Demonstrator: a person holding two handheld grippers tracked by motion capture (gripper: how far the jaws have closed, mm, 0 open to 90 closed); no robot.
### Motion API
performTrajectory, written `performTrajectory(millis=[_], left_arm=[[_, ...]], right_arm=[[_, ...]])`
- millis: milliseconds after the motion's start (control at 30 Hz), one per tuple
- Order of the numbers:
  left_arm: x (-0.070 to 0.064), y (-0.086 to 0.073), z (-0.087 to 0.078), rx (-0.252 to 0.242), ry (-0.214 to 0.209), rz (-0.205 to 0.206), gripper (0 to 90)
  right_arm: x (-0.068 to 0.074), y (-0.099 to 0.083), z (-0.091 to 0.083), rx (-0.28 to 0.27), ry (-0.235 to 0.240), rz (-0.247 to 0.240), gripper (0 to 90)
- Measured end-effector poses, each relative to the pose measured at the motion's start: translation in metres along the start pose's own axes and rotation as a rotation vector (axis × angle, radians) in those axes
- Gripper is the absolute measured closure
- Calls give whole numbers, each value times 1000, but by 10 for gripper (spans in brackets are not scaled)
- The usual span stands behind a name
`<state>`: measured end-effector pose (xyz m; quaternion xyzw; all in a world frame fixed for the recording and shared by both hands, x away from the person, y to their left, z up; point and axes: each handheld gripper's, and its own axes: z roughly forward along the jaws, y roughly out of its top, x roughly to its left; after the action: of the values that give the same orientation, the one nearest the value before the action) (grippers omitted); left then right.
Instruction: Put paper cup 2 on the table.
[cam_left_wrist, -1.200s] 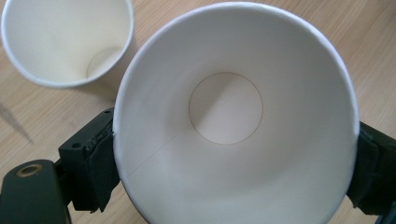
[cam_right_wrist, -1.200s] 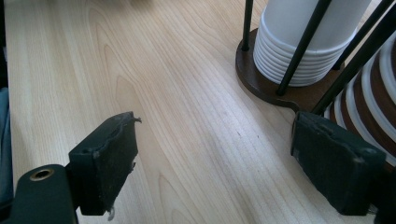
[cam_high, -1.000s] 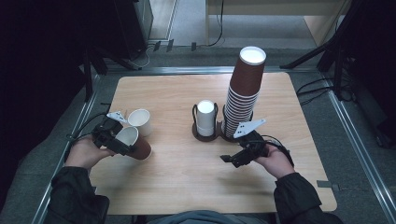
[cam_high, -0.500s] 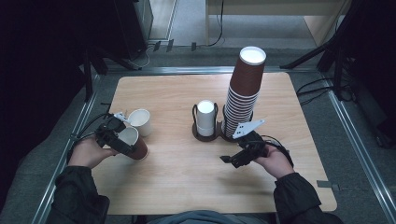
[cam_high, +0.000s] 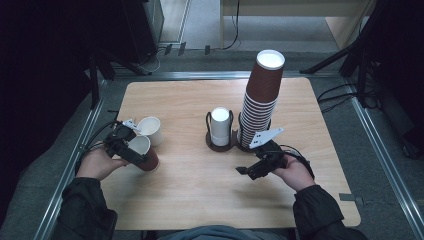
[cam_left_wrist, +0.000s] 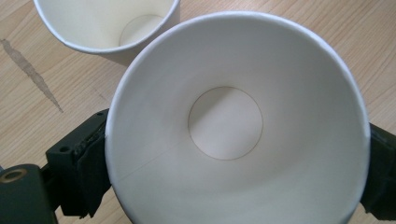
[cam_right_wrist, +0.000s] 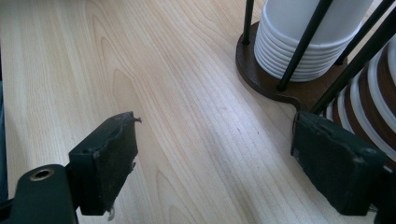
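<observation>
Left gripper (cam_high: 131, 150) clamped on a brown cup (cam_high: 144, 154), low over the bench (cam_high: 190, 195). Just beside, another cup (cam_high: 150, 130). Right gripper (cam_high: 250, 171) wide apart, near cup holder (cam_high: 220, 145) and tall stack (cam_high: 260, 100).

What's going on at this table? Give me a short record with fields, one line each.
Surface: wooden table
Left tool: shut on the brown cup, jaws pressing its sides, mouth facing the camera that rides on the tool
Beside it: white cup lying on the table, close to the held cup
Right tool: open, holding nothing, low over bare wood near the holder
Holder: dark base with black rods
In the holder: short stack of white cups and tall stack of brown cups
</observation>
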<state>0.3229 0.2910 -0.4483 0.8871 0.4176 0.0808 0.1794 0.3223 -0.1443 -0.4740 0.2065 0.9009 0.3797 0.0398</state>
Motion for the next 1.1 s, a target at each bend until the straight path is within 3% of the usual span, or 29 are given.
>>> performTrajectory(millis=[633, 833, 1100], left_arm=[[-2, 2, -4, -44, -38, 2, 26], [-1, 3, -12, -84, -50, -13, 26], [-2, 4, -5, -59, -49, -3, 26]], right_arm=[[0, 0, 0, 2, -2, 1, 152], [-1, 0, 0, 3, -1, 1, 152], [0, 0, 0, 6, -2, -2, 152]])
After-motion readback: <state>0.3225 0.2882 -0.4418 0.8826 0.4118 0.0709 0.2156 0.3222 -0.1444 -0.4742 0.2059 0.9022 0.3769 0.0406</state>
